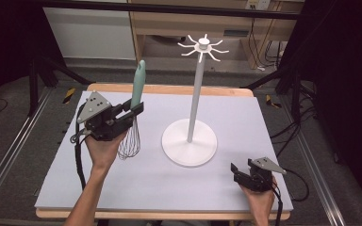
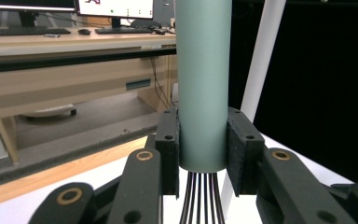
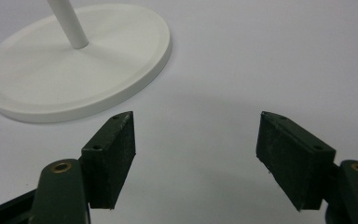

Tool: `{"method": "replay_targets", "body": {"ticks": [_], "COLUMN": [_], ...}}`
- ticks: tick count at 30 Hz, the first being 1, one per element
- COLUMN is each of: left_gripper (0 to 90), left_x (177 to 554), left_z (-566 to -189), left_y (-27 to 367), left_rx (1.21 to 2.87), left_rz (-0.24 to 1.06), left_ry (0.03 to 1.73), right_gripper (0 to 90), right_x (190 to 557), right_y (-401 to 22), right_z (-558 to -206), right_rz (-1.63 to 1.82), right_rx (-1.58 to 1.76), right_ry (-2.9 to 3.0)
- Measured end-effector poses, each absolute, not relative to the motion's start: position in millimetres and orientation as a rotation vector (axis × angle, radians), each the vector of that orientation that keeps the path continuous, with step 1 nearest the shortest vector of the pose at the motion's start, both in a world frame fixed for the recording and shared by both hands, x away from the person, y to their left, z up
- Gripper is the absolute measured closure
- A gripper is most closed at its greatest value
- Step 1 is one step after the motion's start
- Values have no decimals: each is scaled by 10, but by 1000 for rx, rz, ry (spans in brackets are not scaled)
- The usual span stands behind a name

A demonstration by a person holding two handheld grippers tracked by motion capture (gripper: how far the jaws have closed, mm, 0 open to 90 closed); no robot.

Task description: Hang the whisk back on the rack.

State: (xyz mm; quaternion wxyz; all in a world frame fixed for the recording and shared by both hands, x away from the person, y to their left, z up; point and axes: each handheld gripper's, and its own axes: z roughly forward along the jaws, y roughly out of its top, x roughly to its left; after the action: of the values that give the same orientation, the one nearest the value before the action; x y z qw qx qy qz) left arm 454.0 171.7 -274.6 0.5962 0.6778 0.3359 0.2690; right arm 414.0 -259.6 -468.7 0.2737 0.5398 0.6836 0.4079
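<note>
Evenly lit from above; soft shadow under the stand (image 1: 189, 141) toward 6 o'clock. Dark at 3 and 9 o'clock. Slightly soft throughout, no glare.

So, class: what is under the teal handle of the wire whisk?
Under the teal handle hang the whisk's dark wires, above the white mat. The left gripper clamps the handle's lower end, covering part of it.

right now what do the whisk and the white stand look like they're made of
Whisk: the handle looks like matte teal silicone or plastic, smooth with no glare; the loops look like thin, dark, shiny metal wire. Hook stand: probably white painted metal or plastic, with an even satin surface on its base.
</note>
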Motion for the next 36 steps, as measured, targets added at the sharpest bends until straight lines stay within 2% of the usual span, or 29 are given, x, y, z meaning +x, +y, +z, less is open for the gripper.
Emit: {"method": "replay_targets", "body": {"ticks": [21, 36], "left_gripper": [684, 684], "left_x": [4499, 4552], "left_z": [-2500, -2450], "left_y": [1426, 1283], "left_rx": [1590, 1607], "left_rz": [631, 625], "left_ry": [681, 674], "right_gripper": [285, 284], "right_x": [4131, 4134], "right_y": [-2596, -2599], "right_z": [-4689, -4696], "right_rz": [1100, 1101], "right_rx": [1447, 1446], "right_ry": [1840, 1840]}}
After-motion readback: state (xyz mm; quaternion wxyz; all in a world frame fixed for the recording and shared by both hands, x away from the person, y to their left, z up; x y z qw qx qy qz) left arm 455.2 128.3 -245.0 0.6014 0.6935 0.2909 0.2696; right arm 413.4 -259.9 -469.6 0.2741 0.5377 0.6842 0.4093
